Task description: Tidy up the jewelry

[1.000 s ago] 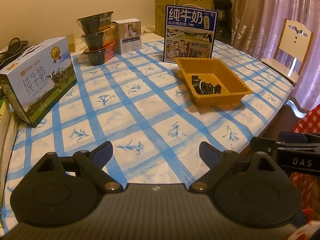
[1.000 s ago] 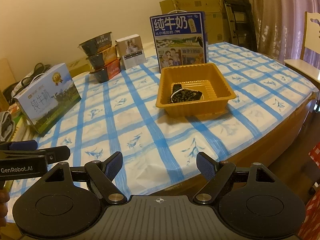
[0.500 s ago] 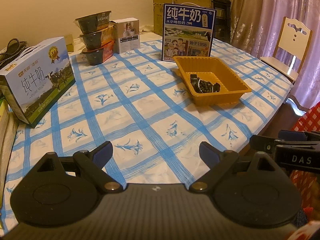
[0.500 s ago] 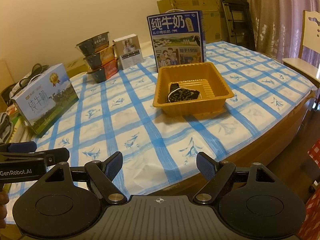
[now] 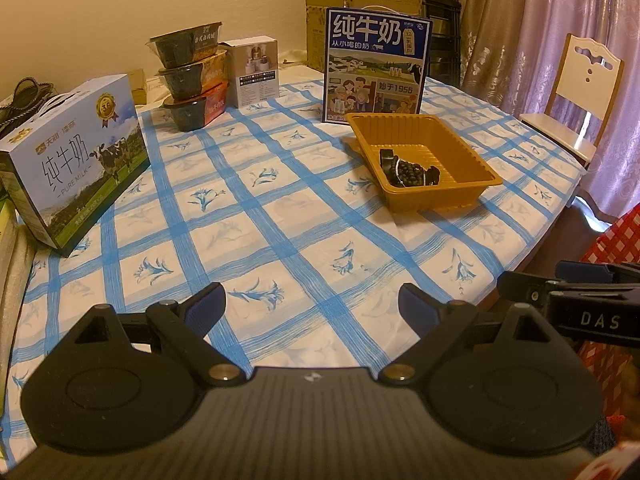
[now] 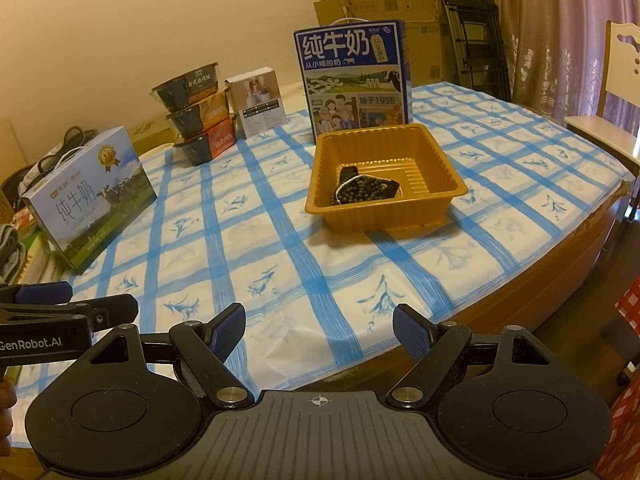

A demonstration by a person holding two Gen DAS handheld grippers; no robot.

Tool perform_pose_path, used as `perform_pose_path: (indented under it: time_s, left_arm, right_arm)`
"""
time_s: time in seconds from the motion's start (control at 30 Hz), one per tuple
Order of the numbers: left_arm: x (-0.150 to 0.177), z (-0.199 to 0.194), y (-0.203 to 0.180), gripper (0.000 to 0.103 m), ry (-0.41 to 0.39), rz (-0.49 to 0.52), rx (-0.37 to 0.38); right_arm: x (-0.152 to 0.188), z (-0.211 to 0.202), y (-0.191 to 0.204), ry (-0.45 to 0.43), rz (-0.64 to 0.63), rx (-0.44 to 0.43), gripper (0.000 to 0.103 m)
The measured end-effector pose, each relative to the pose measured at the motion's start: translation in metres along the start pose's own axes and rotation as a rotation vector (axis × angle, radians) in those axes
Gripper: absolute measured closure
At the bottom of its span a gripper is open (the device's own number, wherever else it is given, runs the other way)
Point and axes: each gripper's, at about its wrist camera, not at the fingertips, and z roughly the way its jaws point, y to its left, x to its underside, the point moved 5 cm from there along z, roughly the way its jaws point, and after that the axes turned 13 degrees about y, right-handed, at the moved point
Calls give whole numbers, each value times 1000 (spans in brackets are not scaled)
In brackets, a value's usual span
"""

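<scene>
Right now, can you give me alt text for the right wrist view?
An orange plastic tray holding dark beaded jewelry sits on a blue-checked tablecloth, in front of an upright blue milk carton box. The right gripper hangs open and empty in the foreground above the table's near edge.

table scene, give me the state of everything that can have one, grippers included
left gripper: open, empty
right gripper: open, empty
orange tray: upright on the tablecloth, jewelry inside
dark bead bracelet: piled in the tray's front left corner
blue milk box: standing upright behind the tray
white milk box: closed, at the table's left edge
three food bowls: stacked, sealed
</scene>
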Motion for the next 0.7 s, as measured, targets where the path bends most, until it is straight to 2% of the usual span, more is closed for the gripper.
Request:
perform_pose_path:
  time_s: [0.7]
  left_arm:
    - [-1, 1, -1, 11, 0, 0, -2]
  right_arm:
    - [-1, 1, 0, 0, 2, 1, 23]
